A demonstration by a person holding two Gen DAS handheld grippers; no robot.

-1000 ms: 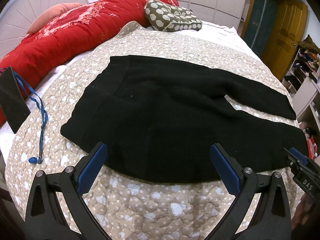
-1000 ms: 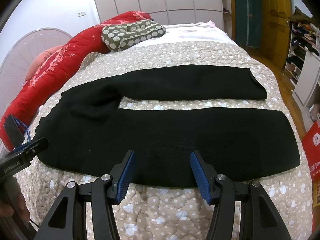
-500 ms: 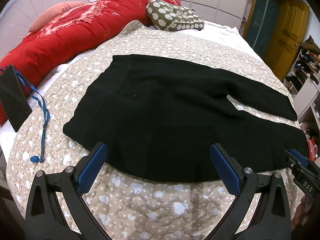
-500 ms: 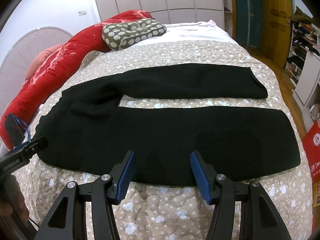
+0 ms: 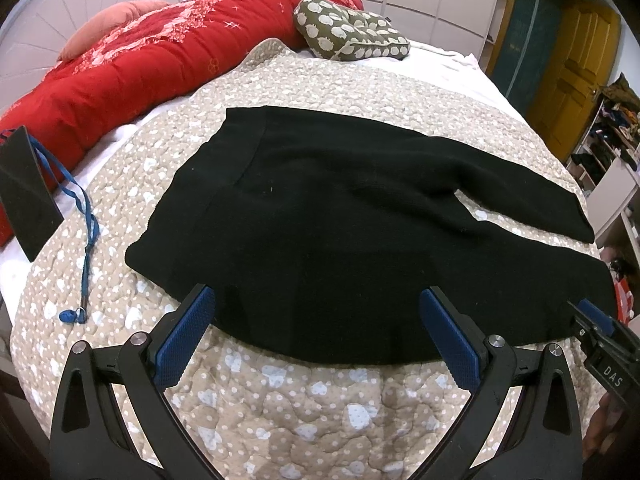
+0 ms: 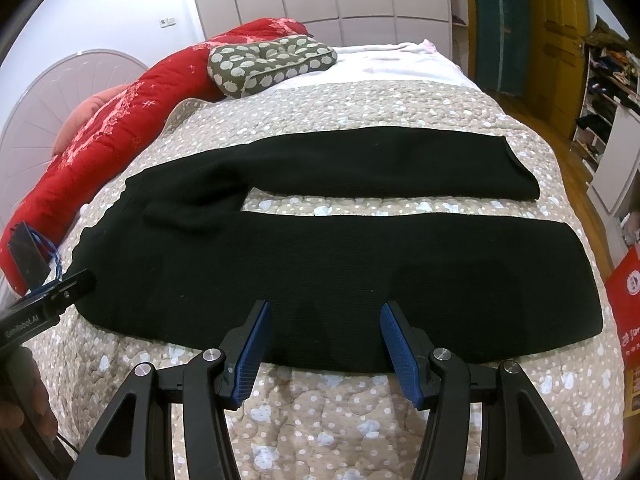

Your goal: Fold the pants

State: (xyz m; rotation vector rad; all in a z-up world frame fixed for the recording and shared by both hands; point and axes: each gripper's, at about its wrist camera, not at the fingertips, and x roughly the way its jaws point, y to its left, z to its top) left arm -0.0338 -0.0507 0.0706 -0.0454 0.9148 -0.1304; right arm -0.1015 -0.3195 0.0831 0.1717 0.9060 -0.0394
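The black pants (image 6: 328, 264) lay spread flat on the quilted bed (image 6: 360, 412), long axis running left to right across my front: waistband toward my left, both legs stretching away to my right, the two legs parted by a strip of quilt. My left tool (image 5: 316, 334) hung over the near edge by the hip, its blue pads (image 5: 182, 336) wide apart and holding nothing. My right tool (image 6: 324, 346) hung over the near leg's lower edge about midway along, pads likewise apart and empty. I judged the near leg the closer one to both tools, so a fold would likely carry that edge away from me onto the far leg (image 6: 384, 164).
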